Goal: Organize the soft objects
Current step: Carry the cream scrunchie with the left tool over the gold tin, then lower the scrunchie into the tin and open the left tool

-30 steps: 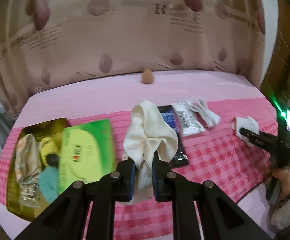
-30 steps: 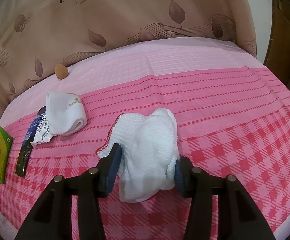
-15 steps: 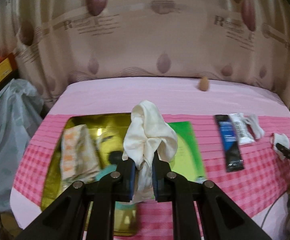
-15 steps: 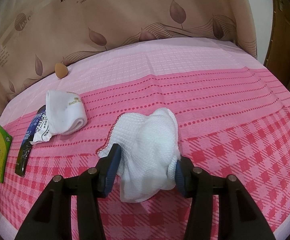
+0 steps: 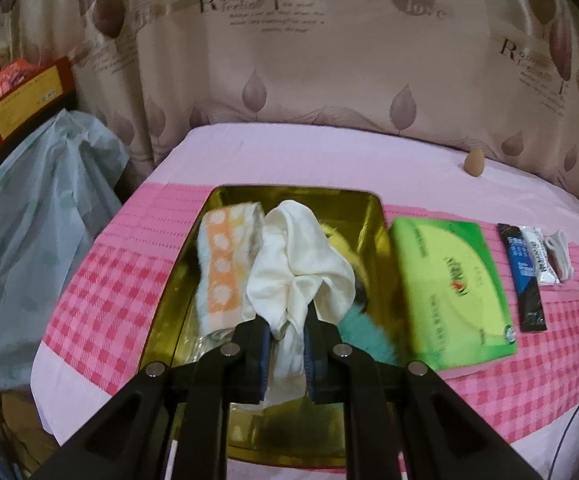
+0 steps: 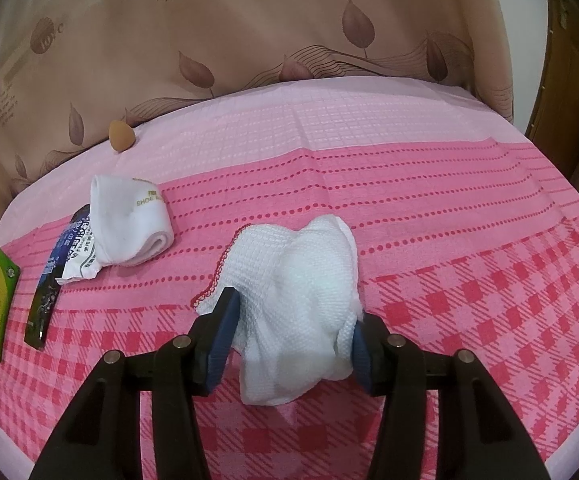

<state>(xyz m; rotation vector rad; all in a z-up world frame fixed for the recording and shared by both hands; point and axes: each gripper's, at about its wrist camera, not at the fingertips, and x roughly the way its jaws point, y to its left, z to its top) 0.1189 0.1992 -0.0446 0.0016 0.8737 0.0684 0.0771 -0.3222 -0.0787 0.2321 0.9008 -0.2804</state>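
Gold tray (image 5: 193, 248) crowded — orange towel (image 5: 225, 264) left, green pack (image 5: 453, 284) flanking right; checkered worktop (image 6: 469, 240) right of white cloth (image 6: 297, 280) lies bare.

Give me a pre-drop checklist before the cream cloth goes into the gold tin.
1. Left gripper clamped on the cream satin cloth: ok.
2. Cloth hanging over the gold metal tin, not beside it: ok.
3. Free room in the tin: cannot tell; an orange-and-white dotted towel and a teal fluffy item already lie inside.
4. Green tissue pack clear of the tin's opening: ok, it lies beside it.
5. Right gripper around the white waffle-weave cloth on the pink checked cover: ok, pads on both sides.
6. That grip firm: cannot tell.
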